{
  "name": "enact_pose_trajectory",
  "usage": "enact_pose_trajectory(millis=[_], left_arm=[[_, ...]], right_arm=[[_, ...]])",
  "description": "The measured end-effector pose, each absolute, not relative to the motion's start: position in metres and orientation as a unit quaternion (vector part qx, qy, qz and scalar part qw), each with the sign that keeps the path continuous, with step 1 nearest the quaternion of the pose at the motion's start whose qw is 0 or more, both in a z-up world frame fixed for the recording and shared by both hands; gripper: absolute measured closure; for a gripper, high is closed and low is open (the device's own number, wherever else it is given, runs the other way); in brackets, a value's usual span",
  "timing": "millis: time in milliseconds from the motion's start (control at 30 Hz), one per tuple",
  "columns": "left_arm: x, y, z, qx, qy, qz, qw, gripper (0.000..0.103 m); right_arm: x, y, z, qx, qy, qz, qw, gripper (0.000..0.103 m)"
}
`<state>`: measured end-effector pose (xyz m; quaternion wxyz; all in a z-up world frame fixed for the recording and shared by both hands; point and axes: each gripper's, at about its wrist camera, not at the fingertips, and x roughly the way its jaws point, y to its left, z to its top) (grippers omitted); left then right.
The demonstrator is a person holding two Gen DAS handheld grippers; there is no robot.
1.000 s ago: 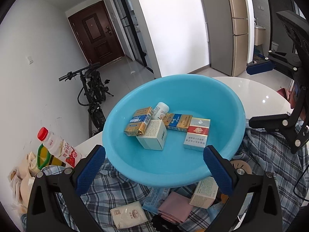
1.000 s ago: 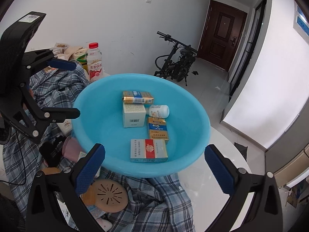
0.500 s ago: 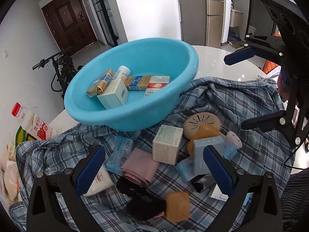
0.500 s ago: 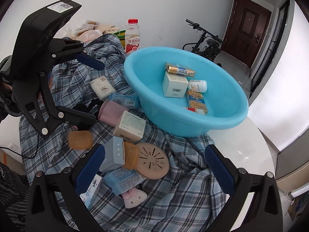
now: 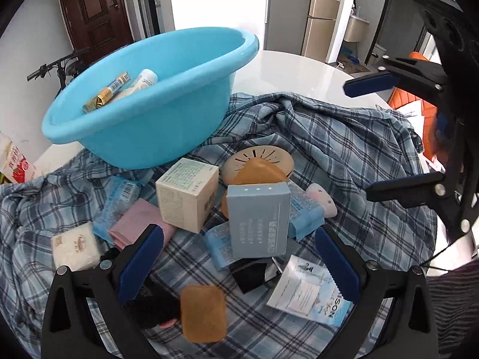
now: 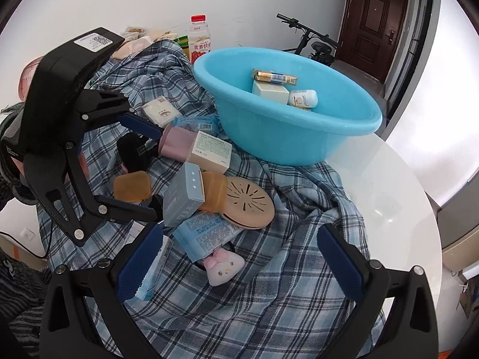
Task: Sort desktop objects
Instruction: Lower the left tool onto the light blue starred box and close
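A blue basin (image 5: 167,113) (image 6: 299,137) stands on a plaid cloth (image 5: 344,149) (image 6: 269,284) and holds several small boxes and a white bottle (image 6: 303,98). In front of it lies a pile: a cream box (image 5: 185,197) (image 6: 209,151), a grey-blue box (image 5: 259,221) (image 6: 182,200), a round tan disc (image 5: 260,158) (image 6: 248,203), blue packets, a pink pouch (image 5: 134,227) and amber soap bars (image 5: 203,312). My left gripper (image 5: 236,266) is open and empty above the pile. My right gripper (image 6: 239,261) is open and empty over the cloth, near a pink plush (image 6: 223,266).
The cloth covers a round white table (image 6: 398,209). A red-capped drink bottle (image 6: 200,40) and snack bags stand at the table's far edge by the wall. A bicycle (image 6: 314,48) and a brown door are behind. Each view shows the other gripper at its side.
Both grippers have pulled back and lowered from over the basin to above the pile on the cloth. Both stayed open and empty.
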<state>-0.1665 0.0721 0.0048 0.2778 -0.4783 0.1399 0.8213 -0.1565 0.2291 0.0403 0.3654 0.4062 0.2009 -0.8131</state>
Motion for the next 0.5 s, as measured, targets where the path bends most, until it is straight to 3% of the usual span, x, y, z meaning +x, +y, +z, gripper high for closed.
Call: enact_pose_trajectory(millis=[67, 133, 367, 500], left_arm=[[-0.17, 0.078, 0.0, -0.474, 0.149, 0.822, 0.277, 0.001], [-0.172, 0.082, -0.003, -0.471, 0.154, 0.823, 0.277, 0.01], [-0.178, 0.093, -0.008, -0.469, 0.142, 0.821, 0.293, 0.014], [-0.179, 0.097, -0.008, -0.463, 0.137, 0.821, 0.304, 0.042]], right_arm=[[-0.156, 0.234, 0.039, 0.411, 0.195, -0.814, 0.36, 0.0], [-0.156, 0.239, 0.038, 0.418, 0.194, -0.813, 0.356, 0.0], [-0.155, 0.25, 0.034, 0.418, 0.199, -0.816, 0.346, 0.0], [-0.158, 0.251, 0.027, 0.426, 0.192, -0.815, 0.344, 0.0]])
